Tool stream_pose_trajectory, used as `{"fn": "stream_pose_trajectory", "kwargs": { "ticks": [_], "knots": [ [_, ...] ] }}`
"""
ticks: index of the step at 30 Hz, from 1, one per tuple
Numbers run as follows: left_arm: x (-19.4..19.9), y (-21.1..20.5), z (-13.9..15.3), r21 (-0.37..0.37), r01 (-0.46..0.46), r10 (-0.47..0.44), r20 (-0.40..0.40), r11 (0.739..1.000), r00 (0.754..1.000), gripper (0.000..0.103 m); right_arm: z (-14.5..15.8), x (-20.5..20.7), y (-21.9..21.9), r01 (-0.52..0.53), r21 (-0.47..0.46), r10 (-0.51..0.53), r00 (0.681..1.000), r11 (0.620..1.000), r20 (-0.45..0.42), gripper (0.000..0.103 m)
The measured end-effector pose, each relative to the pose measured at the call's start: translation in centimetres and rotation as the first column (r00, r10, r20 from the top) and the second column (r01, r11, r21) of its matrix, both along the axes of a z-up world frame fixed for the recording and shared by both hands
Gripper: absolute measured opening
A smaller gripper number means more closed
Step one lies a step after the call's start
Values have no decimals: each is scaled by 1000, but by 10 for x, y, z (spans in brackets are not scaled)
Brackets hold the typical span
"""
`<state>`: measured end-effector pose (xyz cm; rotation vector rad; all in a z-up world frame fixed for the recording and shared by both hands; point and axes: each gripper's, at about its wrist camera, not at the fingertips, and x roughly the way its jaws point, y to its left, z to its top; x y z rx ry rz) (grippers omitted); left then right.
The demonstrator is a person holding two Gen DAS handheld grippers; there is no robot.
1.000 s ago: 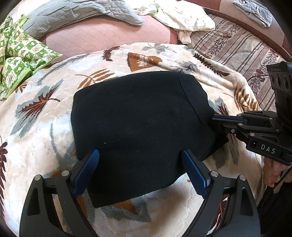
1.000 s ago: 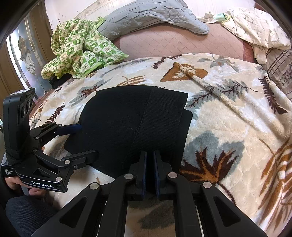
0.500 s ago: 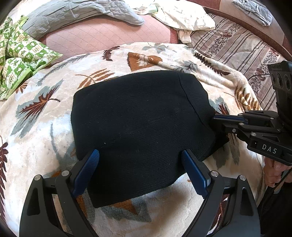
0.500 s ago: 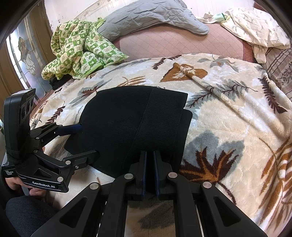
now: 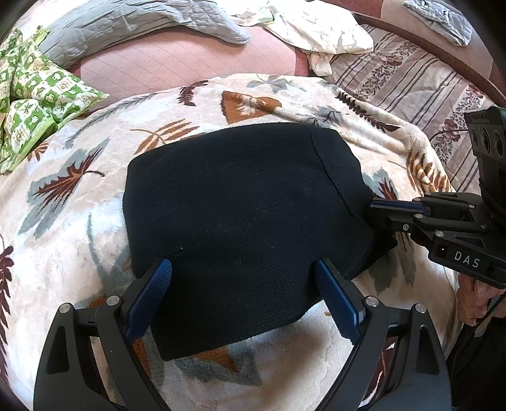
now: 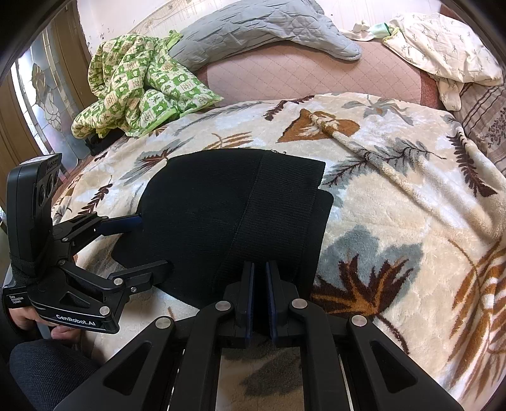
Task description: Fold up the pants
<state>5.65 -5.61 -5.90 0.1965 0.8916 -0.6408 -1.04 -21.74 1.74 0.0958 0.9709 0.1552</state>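
The black pants (image 5: 240, 215) lie folded into a compact stack on the leaf-patterned blanket (image 5: 79, 196); they also show in the right wrist view (image 6: 234, 221), waistband band to the right. My left gripper (image 5: 243, 278) is open, its blue-padded fingers spread just above the near edge of the pants; it also shows in the right wrist view (image 6: 148, 243). My right gripper (image 6: 260, 275) is shut on the near edge of the pants at the waistband side; it also shows in the left wrist view (image 5: 379, 208) at the pants' right edge.
A green patterned quilt (image 6: 136, 82) lies at the far left, a grey quilted cover (image 6: 259, 28) at the back, a cream cloth (image 6: 442, 44) at the back right. A striped sheet (image 5: 411, 79) lies right of the blanket.
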Motion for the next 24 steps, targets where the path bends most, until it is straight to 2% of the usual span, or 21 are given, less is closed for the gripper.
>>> {"fn": "stream_pose_trajectory", "kwargs": {
  "ticks": [24],
  "knots": [
    [0,-2,-1,4,-21,21,6,1000,1000,93,1,-2,0,6,-1,-6,1000,1000,5,8]
  ]
}}
